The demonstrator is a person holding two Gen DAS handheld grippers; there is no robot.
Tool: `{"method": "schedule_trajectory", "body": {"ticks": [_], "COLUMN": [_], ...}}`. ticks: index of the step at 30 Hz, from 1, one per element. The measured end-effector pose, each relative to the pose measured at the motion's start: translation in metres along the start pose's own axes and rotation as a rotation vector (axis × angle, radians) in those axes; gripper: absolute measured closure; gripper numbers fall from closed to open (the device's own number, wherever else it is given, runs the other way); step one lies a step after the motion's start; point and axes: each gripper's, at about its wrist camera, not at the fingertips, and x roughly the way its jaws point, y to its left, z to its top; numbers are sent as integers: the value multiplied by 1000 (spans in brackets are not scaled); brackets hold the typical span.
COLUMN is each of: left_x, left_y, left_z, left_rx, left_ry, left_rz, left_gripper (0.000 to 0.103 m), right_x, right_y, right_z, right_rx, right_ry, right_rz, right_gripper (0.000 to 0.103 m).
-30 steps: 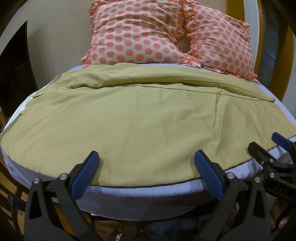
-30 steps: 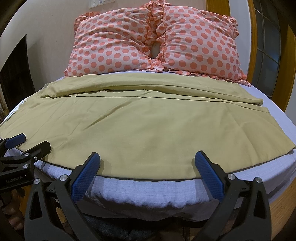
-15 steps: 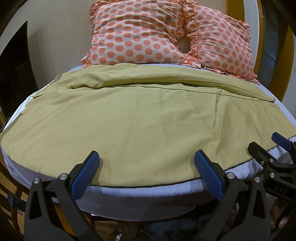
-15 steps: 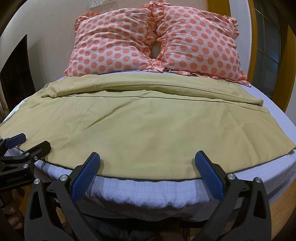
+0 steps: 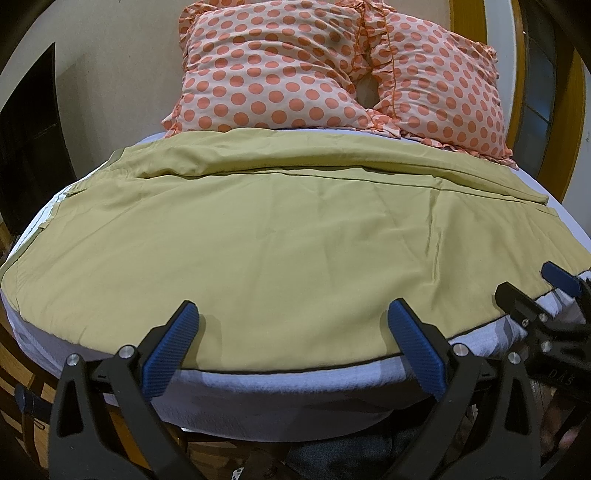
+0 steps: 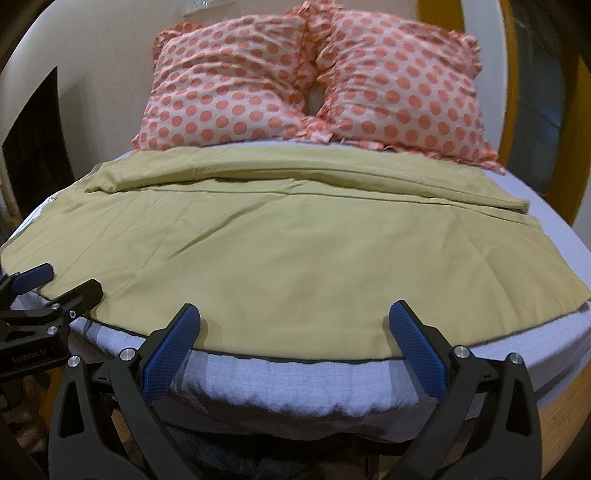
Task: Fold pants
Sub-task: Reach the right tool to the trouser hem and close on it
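Wide olive-yellow pants (image 5: 280, 229) lie spread flat across the bed, also in the right wrist view (image 6: 280, 243), one leg nearest me and the other bunched along the far side below the pillows. My left gripper (image 5: 291, 325) is open and empty, hovering over the pants' near hem. My right gripper (image 6: 291, 325) is open and empty over the same hem, further right. Each gripper shows at the edge of the other's view, the right one (image 5: 532, 291) and the left one (image 6: 55, 288).
The bed has a pale lilac sheet (image 6: 280, 384) with its near edge just below the hem. Two pink pillows with orange dots (image 5: 332, 70) lean on the wall at the head. Wooden frames (image 6: 439, 22) stand at the right, a dark panel (image 5: 26, 140) at the left.
The right wrist view has shifted slightly closer and is a little blurred. The pants and the left gripper look unchanged.
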Motion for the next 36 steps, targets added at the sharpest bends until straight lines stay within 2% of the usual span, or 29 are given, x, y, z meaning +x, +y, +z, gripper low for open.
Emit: {"method": "schedule_trajectory", "body": {"ticks": [2, 4, 7, 10, 11, 14, 16, 22, 24, 26, 27, 30, 31, 34, 36], "left_x": [-2, -6, -10, -13, -14, -12, -12, -4, 0, 7, 7, 14, 15, 11, 3], "left_y": [4, 16, 23, 34, 36, 45, 48, 61, 63, 64, 65, 68, 69, 72, 75], "left_z": [8, 17, 30, 46, 51, 68, 70, 79, 78, 80, 77, 76, 76, 75, 73], "left_rx": [4, 2, -2, -3, -6, -11, -13, -6, -2, -2, -3, -24, -30, -41, -48], "left_ry": [14, 19, -30, -81, -94, -125, -135, -163, -162, -149, -146, -126, -124, -134, -147], "left_rz": [-24, -54, -20, 7, 11, 18, 27, 71, 77, 79, 80, 82, 80, 83, 95], "left_gripper": [2, 2, 2, 2, 2, 2, 2, 2, 2, 2, 2, 2, 2, 2, 2], "right_x": [0, -6, 1, 41, 52, 109, 152, 227, 241, 247, 246, 235, 230, 220, 208], "right_y": [-16, -47, -93, -153, -166, -210, -234, -264, -269, -266, -264, -265, -270, -295, -304], "right_z": [16, 47, 94, 153, 163, 202, 222, 238, 236, 234, 230, 217, 212, 197, 188], "right_rx": [34, 115, 252, 439, 477, 597, 663, 778, 767, 697, 676, 655, 667, 742, 830], "right_ry": [26, 1, 16, 71, 80, 144, 199, 289, 316, 295, 268, 196, 173, 97, 51], "right_rz": [24, -4, -63, -164, -188, -306, -389, -512, -584, -644, -637, -619, -605, -490, -388], "right_gripper": [1, 1, 1, 1, 6, 31, 33, 33, 35, 41, 43, 83, 88, 95, 99]}}
